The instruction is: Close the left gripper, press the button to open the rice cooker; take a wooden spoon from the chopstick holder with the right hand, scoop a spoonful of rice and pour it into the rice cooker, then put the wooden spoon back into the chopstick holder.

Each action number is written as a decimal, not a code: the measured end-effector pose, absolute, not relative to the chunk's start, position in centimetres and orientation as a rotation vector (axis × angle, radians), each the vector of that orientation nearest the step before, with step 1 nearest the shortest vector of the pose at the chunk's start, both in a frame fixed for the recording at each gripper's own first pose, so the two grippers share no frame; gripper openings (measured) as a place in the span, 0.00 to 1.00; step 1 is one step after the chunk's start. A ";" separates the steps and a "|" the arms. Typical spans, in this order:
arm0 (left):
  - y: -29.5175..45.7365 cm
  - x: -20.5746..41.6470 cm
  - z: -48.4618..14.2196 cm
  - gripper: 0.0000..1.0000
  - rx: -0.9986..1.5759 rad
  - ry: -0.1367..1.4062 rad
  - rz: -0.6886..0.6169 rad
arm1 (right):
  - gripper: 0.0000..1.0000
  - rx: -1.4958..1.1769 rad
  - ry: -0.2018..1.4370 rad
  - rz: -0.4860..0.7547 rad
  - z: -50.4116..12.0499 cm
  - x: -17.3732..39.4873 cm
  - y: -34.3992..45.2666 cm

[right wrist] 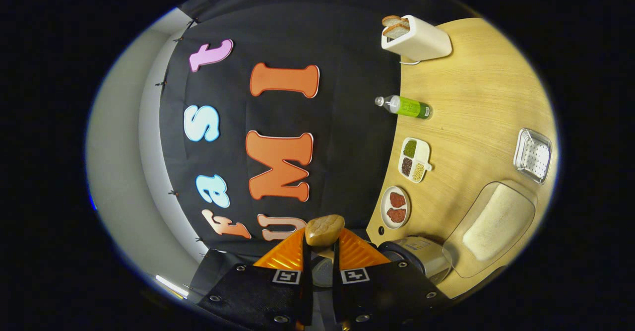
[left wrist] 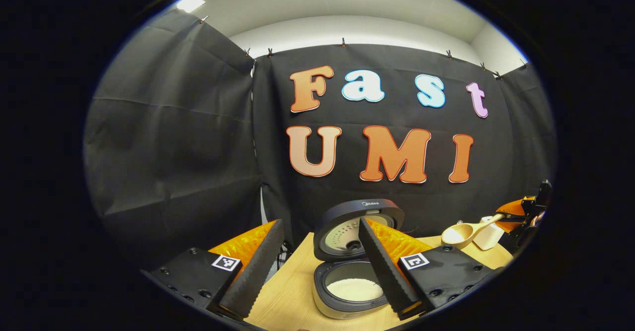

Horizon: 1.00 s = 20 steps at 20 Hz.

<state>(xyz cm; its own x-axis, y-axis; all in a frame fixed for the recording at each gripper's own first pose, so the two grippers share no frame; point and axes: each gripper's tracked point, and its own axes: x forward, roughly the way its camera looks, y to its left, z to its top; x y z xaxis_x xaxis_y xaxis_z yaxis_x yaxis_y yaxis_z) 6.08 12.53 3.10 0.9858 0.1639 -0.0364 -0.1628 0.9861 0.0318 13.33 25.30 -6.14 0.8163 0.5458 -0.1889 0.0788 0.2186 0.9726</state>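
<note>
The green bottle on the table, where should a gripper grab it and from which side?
In the right gripper view the view is rolled, so the green bottle actually stands upright on the table. I'd grip the labelled body, below the narrow cap, coming in level from the open table side, not the wall. The round body suits two fingers squeezing across it.

Both views evenly lit from overhead; a bright ceiling light panel (left wrist: 190, 3) is seen upper left in left gripper view. Strong fisheye bending twd edges, w/ a thin blue fringe at the rim. Black cloth wall (left wrist: 173, 137) is rendered dim, folds softly shaded. Pale wooden tabletop (right wrist: 476, 98) is lit bright, shadows faint. Right gripper view is rotated sideways; no motion blur noted.
</note>
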 end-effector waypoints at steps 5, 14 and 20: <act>14.1 5.5 3.3 0.98 0.043 0.042 0.201 | 0.15 1.272 0.608 0.414 -5.9 13.2 30.0; 17.0 4.2 3.9 0.98 0.052 0.040 0.251 | 0.10 1.099 0.600 0.476 -6.3 12.6 35.1; 18.1 3.6 3.9 0.97 0.056 0.043 0.257 | 0.15 0.971 0.529 0.511 -5.2 12.1 36.4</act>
